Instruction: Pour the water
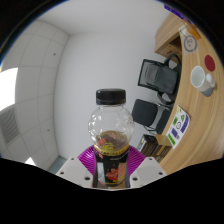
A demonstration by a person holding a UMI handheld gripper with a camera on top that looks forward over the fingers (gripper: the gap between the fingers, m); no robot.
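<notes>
A white wall (60,70) is filling most of the scene beyond the gripper, running up to a pale ceiling. To the right of the gripper and beyond it, a wooden table (196,95) is stretching away, its long edge tilting across the view. Past the fingers and a little to the right, a black office chair (156,72) is standing against the wall, and a second dark chair (150,112) is sitting nearer, just beside the table's edge.

On the table, well beyond the fingers, a white cup (201,80) is resting near the far end. Closer in along the table's edge, a small packet with green and white print (180,123) is lying flat; its lettering is too small to read.

Right at the gripper (112,172), a clear plastic bottle (111,135) is standing upright between the two fingers. It is wearing a black cap (110,96), its upper part is looking transparent, and a dark label with red and yellow markings is wrapping its lower half. The purple pads (93,156) are pressing against the bottle's lower body on both sides, so the gripper is clamping the bottle, which is lifted above the surroundings.
</notes>
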